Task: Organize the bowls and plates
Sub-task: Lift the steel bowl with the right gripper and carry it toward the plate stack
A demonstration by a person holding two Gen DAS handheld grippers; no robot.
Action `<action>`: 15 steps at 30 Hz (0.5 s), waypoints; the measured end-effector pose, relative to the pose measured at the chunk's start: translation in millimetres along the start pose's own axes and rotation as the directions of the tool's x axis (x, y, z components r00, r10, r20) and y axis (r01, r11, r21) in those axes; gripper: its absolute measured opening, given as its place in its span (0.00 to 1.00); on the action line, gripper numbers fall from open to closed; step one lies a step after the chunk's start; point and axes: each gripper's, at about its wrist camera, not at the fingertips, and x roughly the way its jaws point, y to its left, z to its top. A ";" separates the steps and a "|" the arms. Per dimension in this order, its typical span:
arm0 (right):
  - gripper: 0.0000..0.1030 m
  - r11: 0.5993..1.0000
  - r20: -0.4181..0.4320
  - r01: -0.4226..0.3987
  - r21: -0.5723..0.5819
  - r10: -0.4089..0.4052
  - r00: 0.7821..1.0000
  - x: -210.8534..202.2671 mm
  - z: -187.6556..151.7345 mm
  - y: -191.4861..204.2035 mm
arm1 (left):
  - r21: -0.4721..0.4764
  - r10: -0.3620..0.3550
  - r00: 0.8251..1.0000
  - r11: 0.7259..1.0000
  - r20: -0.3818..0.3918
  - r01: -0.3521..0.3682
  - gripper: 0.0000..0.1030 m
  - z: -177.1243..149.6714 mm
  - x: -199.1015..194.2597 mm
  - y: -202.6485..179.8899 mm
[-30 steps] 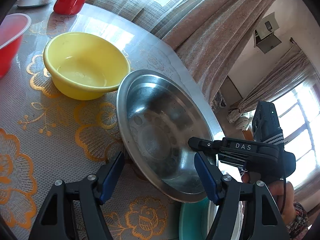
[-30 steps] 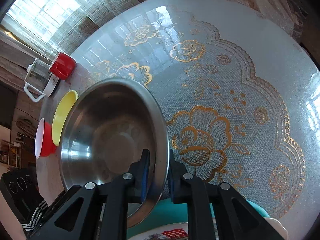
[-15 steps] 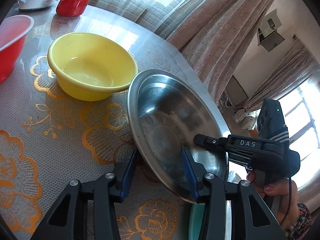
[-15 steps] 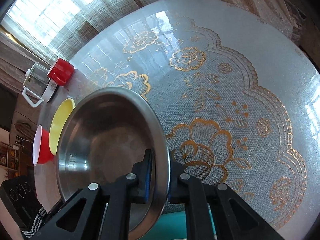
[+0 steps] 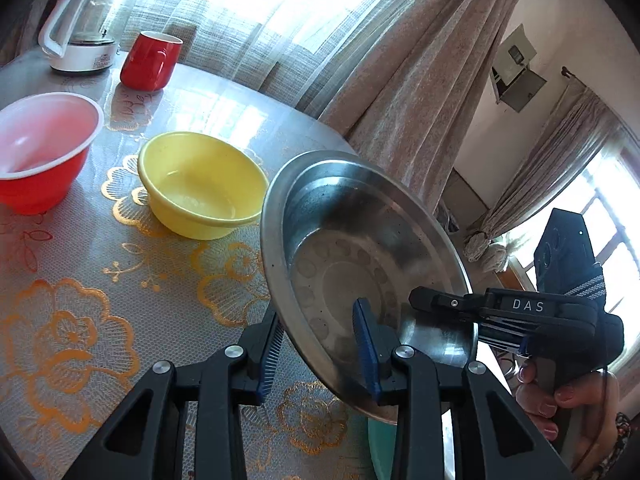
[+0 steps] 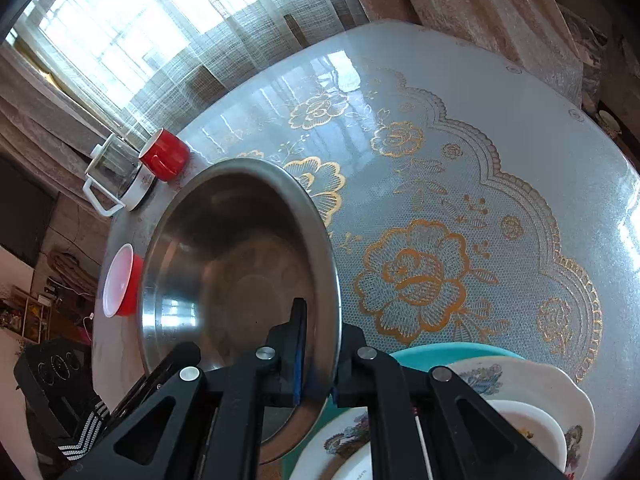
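A steel bowl (image 5: 352,248) is held tilted above the table, also in the right wrist view (image 6: 232,264). My left gripper (image 5: 320,344) has its fingers on either side of the bowl's near rim, closed on it. My right gripper (image 6: 318,352) is shut on the opposite rim; it shows in the left wrist view (image 5: 424,304). A yellow bowl (image 5: 200,184) and a red bowl (image 5: 40,152) stand on the table behind. A stack of plates (image 6: 500,392), white patterned ones over a teal one (image 6: 440,350), lies below the right gripper.
A red mug (image 5: 150,60) and a glass kettle (image 5: 84,28) stand at the table's far edge by the curtain. The round table (image 6: 460,160) carries a gold-flowered cloth. Curtains hang close behind the table.
My left gripper has closed from wide open onto the steel bowl's rim. The bowl has tilted up and risen a little, still held by the right gripper.
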 end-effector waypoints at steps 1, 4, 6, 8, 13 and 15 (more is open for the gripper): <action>0.09 1.000 0.004 -0.006 -0.002 0.006 1.000 -4.8 -4.5 3.0 | 0.005 0.004 1.000 1.000 0.014 -0.004 0.34 -2.7 -7.5 0.0; 0.09 0.999 0.009 -0.041 0.008 0.041 0.999 -12.9 -18.2 11.5 | 0.010 0.016 0.998 1.000 0.060 -0.017 0.34 -11.7 -32.0 1.6; 0.09 0.998 0.004 -0.065 0.023 0.065 0.998 -12.8 -25.8 18.8 | 0.002 0.026 0.996 1.000 0.091 -0.026 0.34 -20.9 -47.4 1.1; 0.09 0.996 -0.001 -0.083 0.020 0.083 0.997 -16.9 -38.1 26.4 | 0.003 0.041 0.992 0.999 0.118 -0.041 0.34 -31.6 -63.4 2.6; 0.11 0.997 -0.006 -0.081 -0.011 0.081 0.997 -32.1 -76.1 44.0 | 0.000 0.061 0.985 0.998 0.162 -0.062 0.34 -57.4 -94.3 6.4; 0.11 0.996 -0.009 -0.086 -0.005 0.086 0.996 -33.1 -89.8 48.6 | -0.001 0.071 0.983 0.997 0.171 -0.071 0.34 -66.5 -106.1 8.4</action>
